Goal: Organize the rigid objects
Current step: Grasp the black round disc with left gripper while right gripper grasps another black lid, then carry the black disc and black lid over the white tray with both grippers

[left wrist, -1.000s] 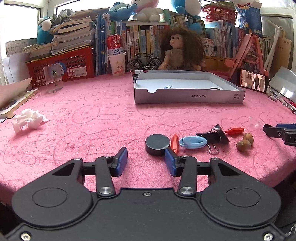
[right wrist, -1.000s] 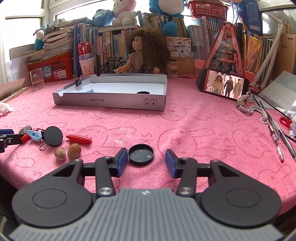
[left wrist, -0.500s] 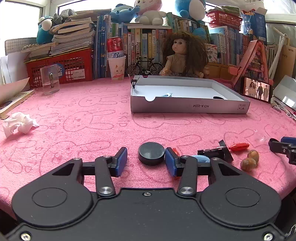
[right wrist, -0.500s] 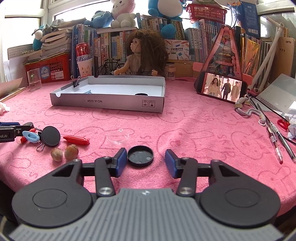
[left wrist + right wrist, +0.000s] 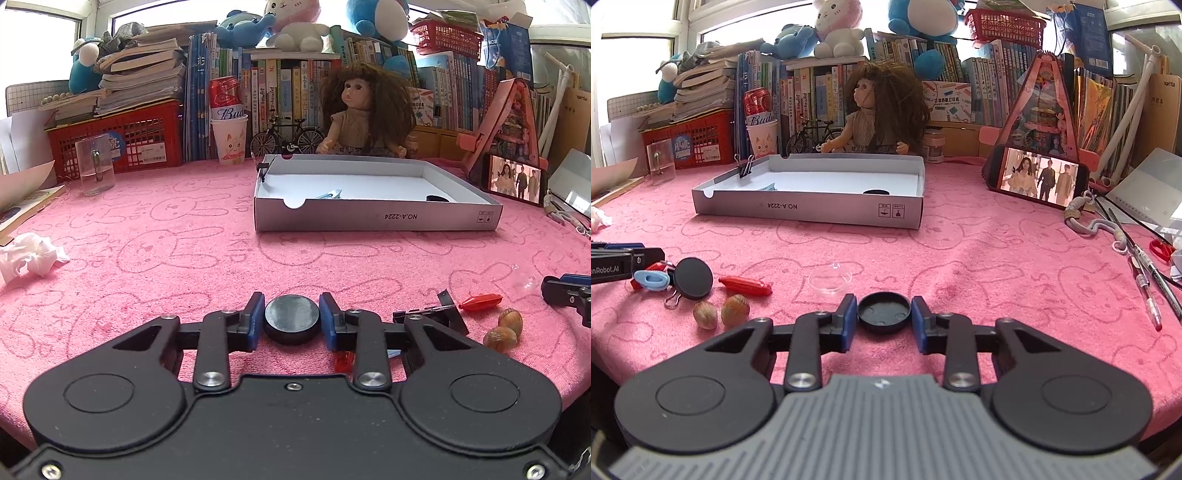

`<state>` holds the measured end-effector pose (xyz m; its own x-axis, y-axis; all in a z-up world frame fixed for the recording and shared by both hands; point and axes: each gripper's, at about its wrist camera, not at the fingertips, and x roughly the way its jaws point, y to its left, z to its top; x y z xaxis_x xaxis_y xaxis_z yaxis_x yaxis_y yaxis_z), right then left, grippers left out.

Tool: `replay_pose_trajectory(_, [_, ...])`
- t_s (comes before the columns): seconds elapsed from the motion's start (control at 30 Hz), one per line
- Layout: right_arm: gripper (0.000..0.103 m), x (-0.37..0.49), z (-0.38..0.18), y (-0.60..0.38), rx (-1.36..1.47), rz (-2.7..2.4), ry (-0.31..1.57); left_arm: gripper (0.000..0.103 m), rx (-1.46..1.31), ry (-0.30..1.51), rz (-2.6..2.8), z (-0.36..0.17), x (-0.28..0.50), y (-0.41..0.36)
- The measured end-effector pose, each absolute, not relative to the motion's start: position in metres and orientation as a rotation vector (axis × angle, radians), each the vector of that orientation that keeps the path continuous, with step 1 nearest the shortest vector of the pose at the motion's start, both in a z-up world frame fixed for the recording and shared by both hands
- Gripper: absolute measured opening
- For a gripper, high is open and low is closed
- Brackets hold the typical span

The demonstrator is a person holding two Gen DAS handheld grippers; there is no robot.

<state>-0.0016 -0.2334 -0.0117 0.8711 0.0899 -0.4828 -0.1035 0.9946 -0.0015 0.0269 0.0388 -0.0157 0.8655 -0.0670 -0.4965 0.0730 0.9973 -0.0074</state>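
While both grippers rest low over the pink cloth (image 5: 155,266), each one has just been closing its jaws on a small round thing. The left gripper (image 5: 291,319) now grasps a black disc (image 5: 291,323), with both blue pads touching its sides. The right gripper (image 5: 884,315) grasps a black cap (image 5: 884,312) lying with its hollow side up, in the same way. Two hazelnuts (image 5: 720,312) lie to the left of the right gripper. Farther ahead of both stands the open grey box (image 5: 812,210).
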Motion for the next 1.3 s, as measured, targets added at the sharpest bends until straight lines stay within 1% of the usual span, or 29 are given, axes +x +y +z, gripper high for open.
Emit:
replay_pose_trajectory(0.9, [0.036, 0.039, 0.019, -0.234, -0.001, 0.081, 0.441, 0.03, -0.024, 0.477, -0.106, 0.024, 0.06, 0.038])
replay_pose_trajectory(1.3, [0.036, 0.062, 0.035, -0.23, 0.003, 0.092, 0.405, 0.03, -0.014, 0.424, -0.14, 0.047, 0.084, 0.026])
